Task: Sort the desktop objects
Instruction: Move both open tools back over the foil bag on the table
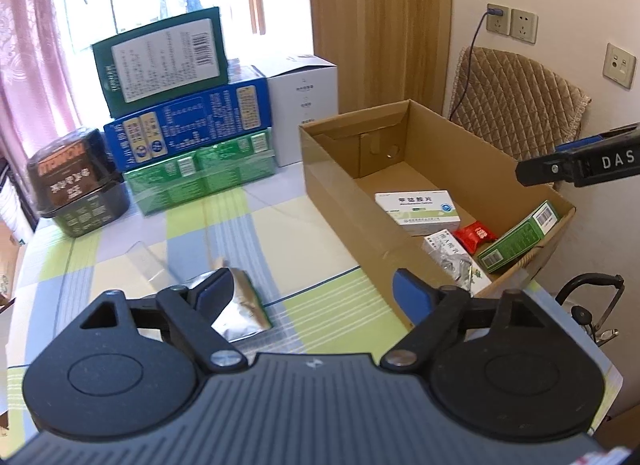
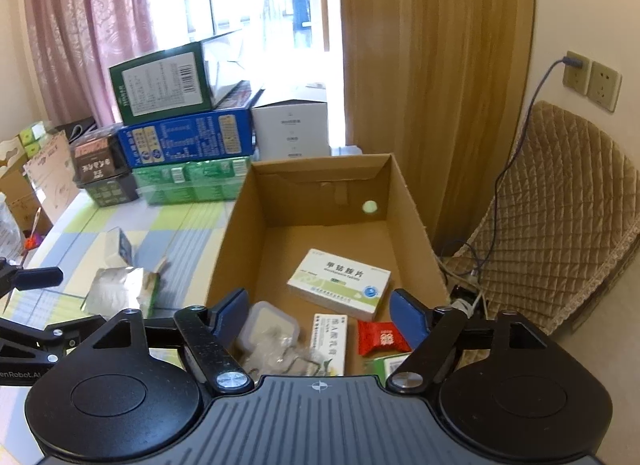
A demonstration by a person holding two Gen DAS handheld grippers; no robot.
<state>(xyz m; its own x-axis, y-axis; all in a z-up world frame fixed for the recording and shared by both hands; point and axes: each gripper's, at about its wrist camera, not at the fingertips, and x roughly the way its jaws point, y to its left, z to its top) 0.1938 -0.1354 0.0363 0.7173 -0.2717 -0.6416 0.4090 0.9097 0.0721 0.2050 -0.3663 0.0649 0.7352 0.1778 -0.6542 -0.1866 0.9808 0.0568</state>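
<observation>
— Where do the left tongs (image 1: 314, 293) stand?

— Over the bench (image 1: 120, 265), above its checked cloth, with the blue pads spread wide and nothing between them. A silver foil packet (image 1: 236, 305) with a green edge lies on the cloth just under the left pad; whether pad and packet touch I cannot tell.

— And the right tongs (image 2: 320, 311)?

— Also spread wide, empty, hanging over the near end of the open cardboard box (image 2: 256, 233). Nothing is pinched between the pads.

— What lies in the box?

— A white and green medicine carton (image 2: 340, 285) flat on the floor of the box, about the middle. Nearer the tongs, a clear lidded container (image 2: 272, 325), a narrow white carton (image 2: 330, 341) with crumpled clear plastic beside it, a red sweet wrapper (image 2: 382, 339), and a green box (image 1: 520, 239) leaning against the right wall.

— Anything else left on the bench?

— Beside the foil packet, a piece of clear packaging (image 1: 150, 261) lies on the cloth. At the far side a stack: a dark green box (image 1: 160, 61) on a blue box (image 1: 188, 133) on a shrink-wrapped green pack (image 1: 200, 177), with a white box (image 1: 304, 105) to its right and a dark tub (image 1: 76, 181) to its left.
</observation>
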